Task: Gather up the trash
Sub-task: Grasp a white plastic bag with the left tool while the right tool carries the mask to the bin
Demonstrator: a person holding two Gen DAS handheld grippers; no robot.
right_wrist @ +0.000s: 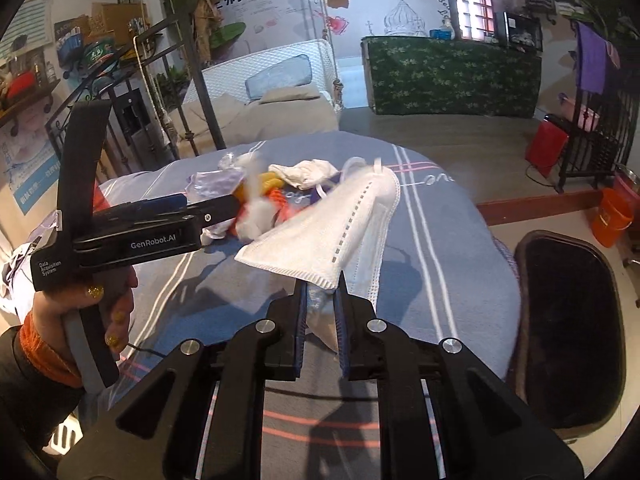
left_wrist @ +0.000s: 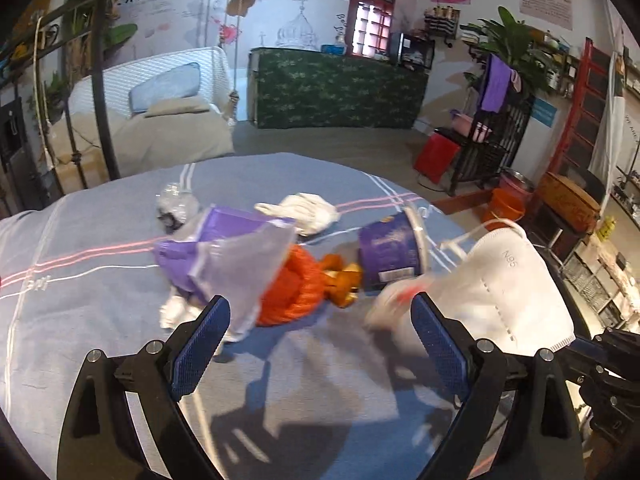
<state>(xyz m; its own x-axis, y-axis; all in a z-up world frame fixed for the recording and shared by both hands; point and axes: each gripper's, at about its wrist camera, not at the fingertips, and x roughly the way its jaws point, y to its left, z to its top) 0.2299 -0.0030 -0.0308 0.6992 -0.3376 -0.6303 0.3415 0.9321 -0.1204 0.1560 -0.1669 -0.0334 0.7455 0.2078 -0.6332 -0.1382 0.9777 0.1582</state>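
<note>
Right gripper (right_wrist: 322, 304) jaws nearly together, pinching the white face mask (right_wrist: 332, 224) by its lower edge; mask hangs lifted over the blue striped cloth (right_wrist: 440, 240). Left gripper (left_wrist: 320, 316) spread wide, nothing between its pads. Left view only: purple cup (left_wrist: 390, 248) on its side, orange net (left_wrist: 288, 288), purple bag (left_wrist: 224, 248), white tissue (left_wrist: 308, 210) piled mid-cloth. Right view only: dark bin (right_wrist: 568, 320) just beside the table's right edge, and the hand (right_wrist: 80, 312) holding the left gripper.
</note>
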